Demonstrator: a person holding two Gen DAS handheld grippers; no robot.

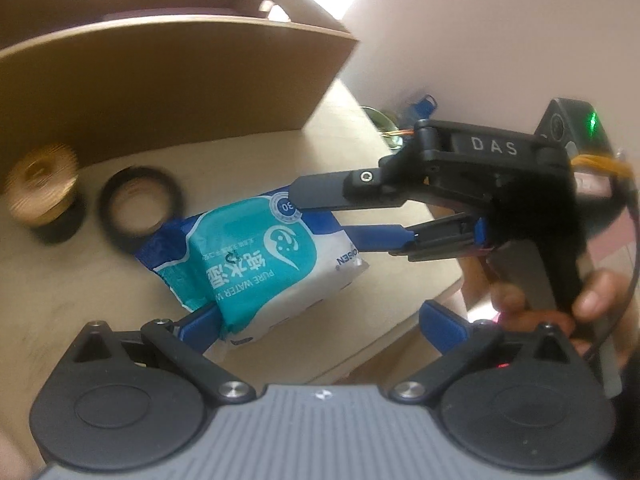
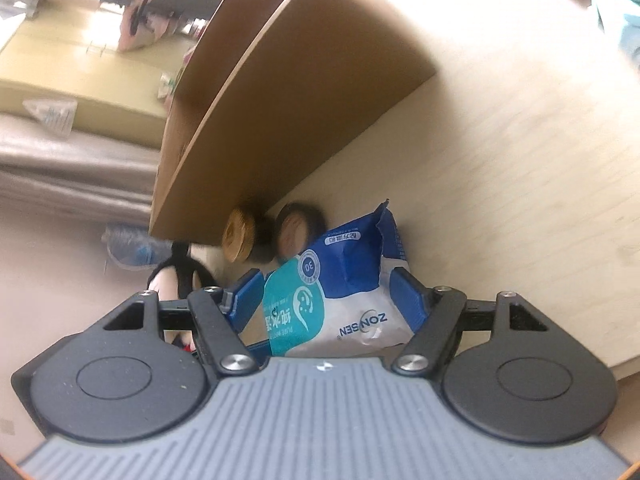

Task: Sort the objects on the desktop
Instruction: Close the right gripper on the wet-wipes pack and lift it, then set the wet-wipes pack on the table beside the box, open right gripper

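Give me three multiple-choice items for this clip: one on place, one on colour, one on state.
1. Where does the wipes pack lie?
A. on the table
B. inside the box
C. on the floor

2. What colour are the pads on the gripper fingers?
A. red
B. blue
C. green

3. How does the right gripper stand?
A. shut and empty
B. out of view
C. open, fingers on either side of the pack

Key: 1 A, the pack rests on the tabletop beside the box; 2 B, both pads show blue; 3 C, gaps show between pads and pack.
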